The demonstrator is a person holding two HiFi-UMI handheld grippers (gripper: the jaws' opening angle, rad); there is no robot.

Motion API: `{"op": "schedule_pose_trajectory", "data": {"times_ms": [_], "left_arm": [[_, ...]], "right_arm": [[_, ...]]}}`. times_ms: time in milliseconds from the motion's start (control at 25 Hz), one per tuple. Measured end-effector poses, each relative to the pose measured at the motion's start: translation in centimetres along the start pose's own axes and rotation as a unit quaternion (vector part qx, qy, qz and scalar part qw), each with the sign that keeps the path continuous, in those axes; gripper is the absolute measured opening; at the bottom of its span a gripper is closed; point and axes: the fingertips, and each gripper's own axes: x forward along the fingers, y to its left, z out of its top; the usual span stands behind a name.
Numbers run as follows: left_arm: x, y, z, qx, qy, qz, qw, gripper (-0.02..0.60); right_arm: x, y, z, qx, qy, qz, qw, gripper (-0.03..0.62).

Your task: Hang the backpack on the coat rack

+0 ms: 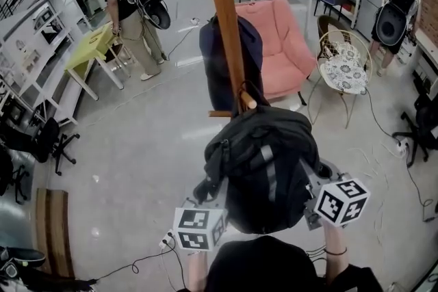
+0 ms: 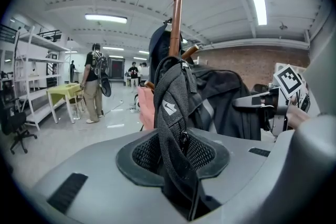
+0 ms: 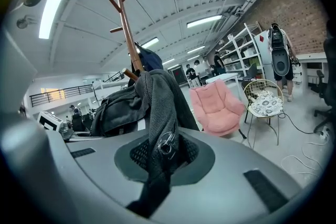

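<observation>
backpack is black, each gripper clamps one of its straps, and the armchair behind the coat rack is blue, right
No. The armchair behind the coat rack is pink, not blue; the head view shows it. The rest stands: the backpack is black, and the left gripper and right gripper each clamp one of its straps.

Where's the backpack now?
Bottom middle of the head view, the backpack is against the coat rack pole, its straps held by the left gripper and right gripper.
</observation>
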Motion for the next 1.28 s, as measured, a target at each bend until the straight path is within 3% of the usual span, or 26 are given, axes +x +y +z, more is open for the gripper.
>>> {"op": "schedule_pose_trajectory", "data": {"times_ms": [880,1280], "left_arm": [[1.7,0.5,-2.0,-0.016,0.015,0.004,0.9998,0.122],[1.9,0.8,-2.0,-0.021,0.006,0.009,0.9997,0.139]], "right_arm": [[1.4,-1.8,-1.5,0.008,0.004,-0.002,1.000,0.026],[1.5,-2.0,-1.4,-0.019,0.005,-0.005,1.000,0.026]]}}
